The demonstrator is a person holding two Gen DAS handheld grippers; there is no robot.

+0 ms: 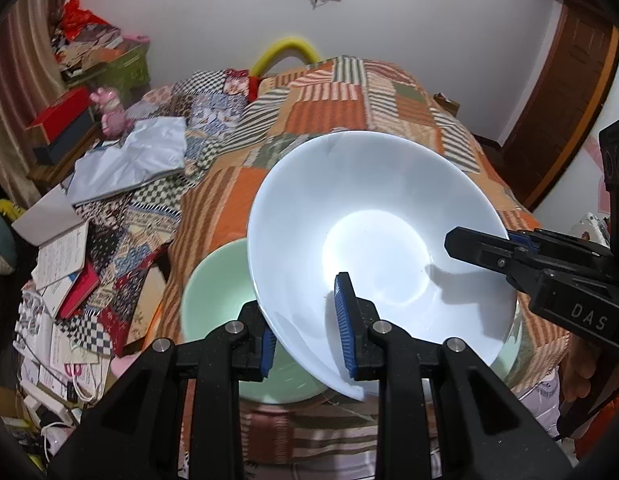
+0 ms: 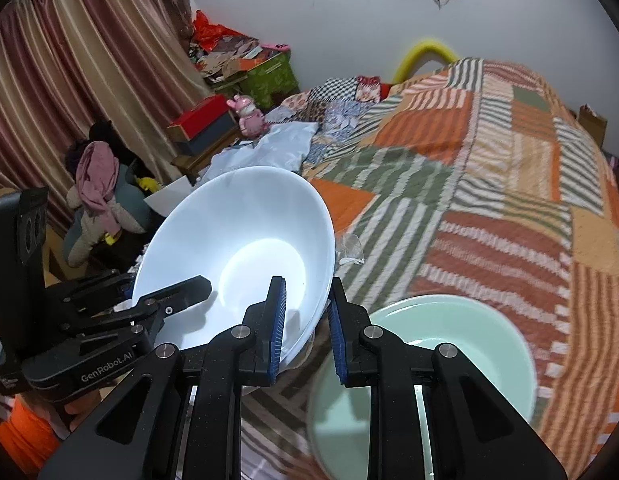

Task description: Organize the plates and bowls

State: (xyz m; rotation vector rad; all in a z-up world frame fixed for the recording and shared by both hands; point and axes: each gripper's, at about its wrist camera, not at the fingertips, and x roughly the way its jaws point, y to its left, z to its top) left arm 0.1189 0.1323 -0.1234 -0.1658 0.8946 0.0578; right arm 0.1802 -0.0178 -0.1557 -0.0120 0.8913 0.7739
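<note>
The blue-padded fingers (image 1: 344, 320) of the left gripper (image 1: 307, 330) are clenched on the near rim of a white bowl (image 1: 381, 216): one finger lies inside the bowl against its wall, the other presses the outside from below, with the rim between them. In the right wrist view the right gripper (image 2: 307, 330) grips the same white bowl (image 2: 237, 240) in the same manner, one blue pad (image 2: 278, 320) inside the wall and the other outside, on the rim at the opposite side. So the one white bowl is held by both grippers at once, tilted, its open face turned up and toward the cameras, lifted clear of the bed. In the left wrist view the right gripper (image 1: 505, 256) reaches in from the right edge, a black finger tip lying over the bowl's inner wall. Directly beneath and just beside the white bowl sits a pale green bowl (image 1: 213, 288), resting on the patchwork quilt (image 1: 329, 92) of the bed; from the right wrist view the green bowl (image 2: 449, 344) lies to the right of the fingers, and a second green rim seems to show around it, though I cannot tell whether that is another bowl or blur. Counted: one white bowl, at least one green bowl. Farther out, a pink toy figure (image 2: 249, 114) stands beside a red box (image 2: 201, 118), and striped curtains (image 2: 69, 80) hang at the left.
</note>
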